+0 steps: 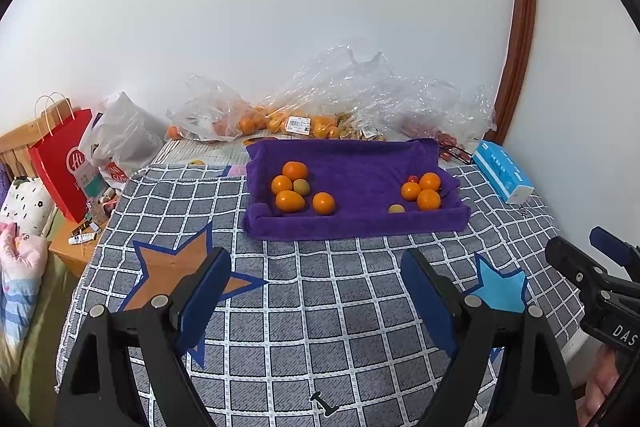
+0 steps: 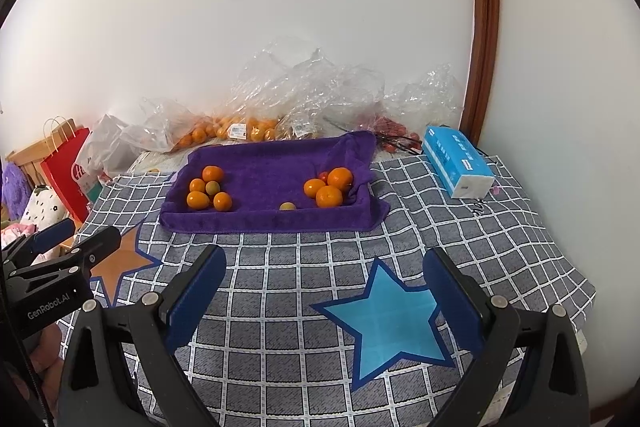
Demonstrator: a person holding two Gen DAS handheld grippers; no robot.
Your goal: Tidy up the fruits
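Both grippers held low over the checked blanket [image 1: 320, 307], well short of the fruit. Left gripper [image 1: 316, 267] spread wide, nothing between its blue pads; right gripper [image 2: 325, 269] likewise spread wide and empty.

Centre of both views: a purple towel [image 1: 356, 163] with its edges rolled up into a shallow tray. Left part of the towel: a cluster of small oval orange fruits, likely kumquats [image 1: 295, 171], packed around one greenish fruit [image 1: 301, 187], all touching or just beside each other. Right part: three rounder mandarins [image 1: 429, 199] bunched together, a small red cherry tomato [image 1: 412, 179] tucked behind them. Apart from both groups, near the front roll: a lone small yellowish fruit [image 1: 396, 209].

Along the wall behind: clear plastic bags [image 1: 344, 91] with more orange fruit inside; a blue tissue pack [image 1: 502, 173] at right.

Could be sorting under way or already sorted into two groups; impossible to settle from here.

Handling, as a judgement: light, smooth-skinned, prone to rolling on the soft towel. Thin skins, tomato especially, so gentle squeeze only. Best taken across the widest middle, from above, pads on opposite sides; the lone fruit easiest to reach cleanly, the clustered ones crowded by neighbours.
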